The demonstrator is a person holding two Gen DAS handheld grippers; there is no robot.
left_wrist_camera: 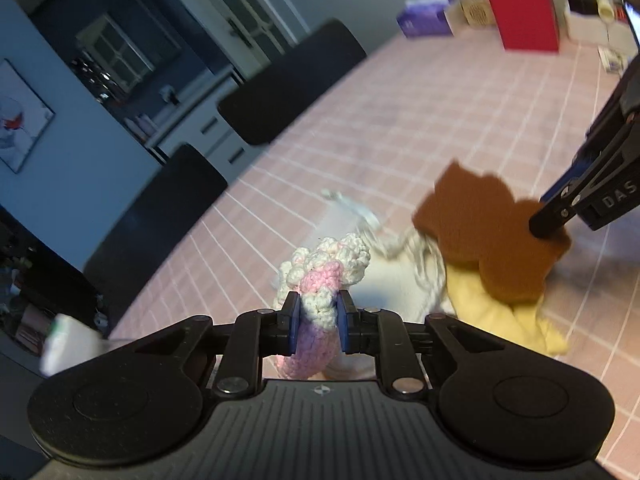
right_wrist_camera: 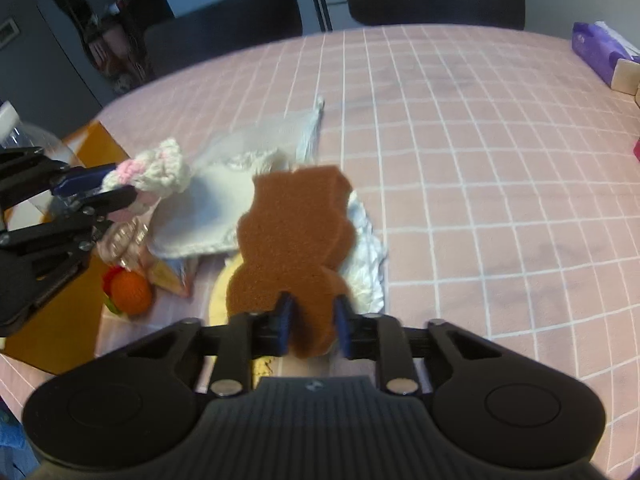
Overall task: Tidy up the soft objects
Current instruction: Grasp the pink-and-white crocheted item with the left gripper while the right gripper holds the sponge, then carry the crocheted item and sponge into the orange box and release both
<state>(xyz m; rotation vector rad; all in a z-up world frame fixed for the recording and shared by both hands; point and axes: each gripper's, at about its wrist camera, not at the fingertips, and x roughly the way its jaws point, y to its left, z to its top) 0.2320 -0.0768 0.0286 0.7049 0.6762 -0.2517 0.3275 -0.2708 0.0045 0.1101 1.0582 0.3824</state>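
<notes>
A: Nearest the lens, left wrist view: left gripper [left_wrist_camera: 318, 322], jaws closed narrow on a crocheted toy [left_wrist_camera: 320, 280], pink, white and lilac yarn. The toy sits squarely between the blue pads, its frilled white end sticking out past the tips, its pink end hanging back toward the body.

B: Right wrist view, same arrangement: right gripper [right_wrist_camera: 313, 326], jaws clamped on a brown sponge [right_wrist_camera: 294, 236] cut like a bear. The pads pinch its lower end; the rest stands forward, above the pile.

A: Any writing?

B: On the right gripper's finger, seen from the left camera, white letters "DAS", cut off by the frame edge. Nothing else reads; the purple tissue pack [right_wrist_camera: 600, 50] is too blurred.

A: Under the sponge: a yellow cloth [left_wrist_camera: 516, 312], a white cloth [right_wrist_camera: 204, 216] and a crinkled white bag [right_wrist_camera: 366, 260], all on the pink checked tabletop [right_wrist_camera: 480, 180]. The sponge is held clear of the tabletop, over the yellow cloth.

B: The crocheted toy is also lifted, left of the sponge, apart from it. Below it lies an orange crocheted ball [right_wrist_camera: 130, 292], beside an orange mat [right_wrist_camera: 64, 328].

A: Far end: a red box [left_wrist_camera: 526, 20]. Two dark chairs [left_wrist_camera: 288, 84] along the edge.
</notes>
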